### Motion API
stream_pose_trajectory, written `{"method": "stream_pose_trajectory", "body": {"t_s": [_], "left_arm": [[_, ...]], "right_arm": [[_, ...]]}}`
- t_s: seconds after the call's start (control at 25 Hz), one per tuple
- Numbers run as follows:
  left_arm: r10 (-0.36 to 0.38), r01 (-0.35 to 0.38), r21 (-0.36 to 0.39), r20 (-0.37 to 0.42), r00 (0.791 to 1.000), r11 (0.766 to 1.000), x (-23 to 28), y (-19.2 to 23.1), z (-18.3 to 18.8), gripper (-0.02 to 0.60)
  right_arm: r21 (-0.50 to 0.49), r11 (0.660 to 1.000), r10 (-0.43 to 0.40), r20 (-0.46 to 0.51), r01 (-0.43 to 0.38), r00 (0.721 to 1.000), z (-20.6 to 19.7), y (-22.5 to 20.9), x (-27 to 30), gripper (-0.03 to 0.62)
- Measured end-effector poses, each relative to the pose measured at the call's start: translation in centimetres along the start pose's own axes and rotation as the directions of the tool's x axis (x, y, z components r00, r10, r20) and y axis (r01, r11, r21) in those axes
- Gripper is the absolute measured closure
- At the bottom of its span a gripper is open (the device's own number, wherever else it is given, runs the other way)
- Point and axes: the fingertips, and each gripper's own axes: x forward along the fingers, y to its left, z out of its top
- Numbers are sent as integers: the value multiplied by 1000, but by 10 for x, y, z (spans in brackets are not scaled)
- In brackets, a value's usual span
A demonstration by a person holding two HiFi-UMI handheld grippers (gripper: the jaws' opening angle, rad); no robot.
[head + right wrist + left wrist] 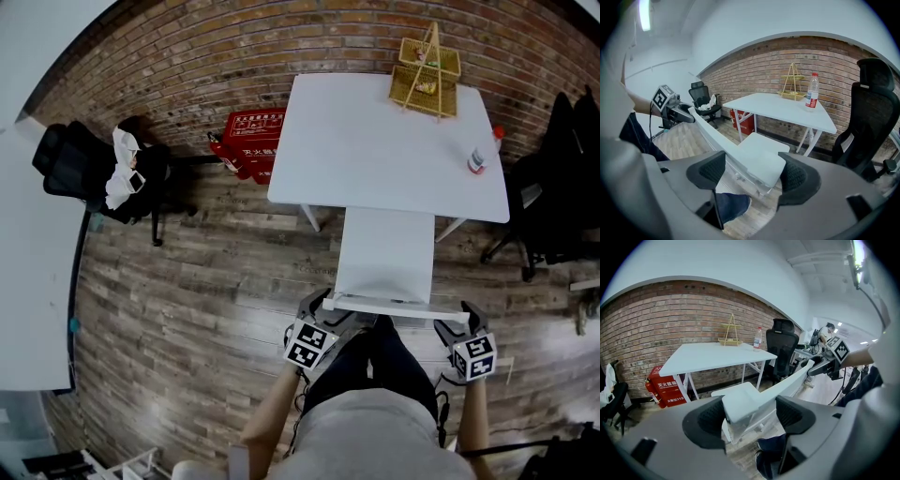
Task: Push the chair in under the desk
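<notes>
Head view showed your left tool (319, 309) and right tool (464, 319) each clamped on one end of the backrest of the chair (385, 253). Its seat front met the desk (375, 141) edge.

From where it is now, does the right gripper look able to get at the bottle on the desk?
Probably not. The right gripper is closed on the chair at the backrest's right end, and the seat and most of the desk lie between it and the bottle.
</notes>
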Motion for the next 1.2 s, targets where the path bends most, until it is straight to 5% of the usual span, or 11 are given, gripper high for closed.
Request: {"method": "stream_pose_trajectory", "body": {"t_s": [1.2], "left_arm": [[32, -32, -17, -30, 999, 999, 52, 36, 48, 247]], "right_arm": [[-13, 1000, 27, -40, -28, 999, 47, -59, 45, 246]]}}
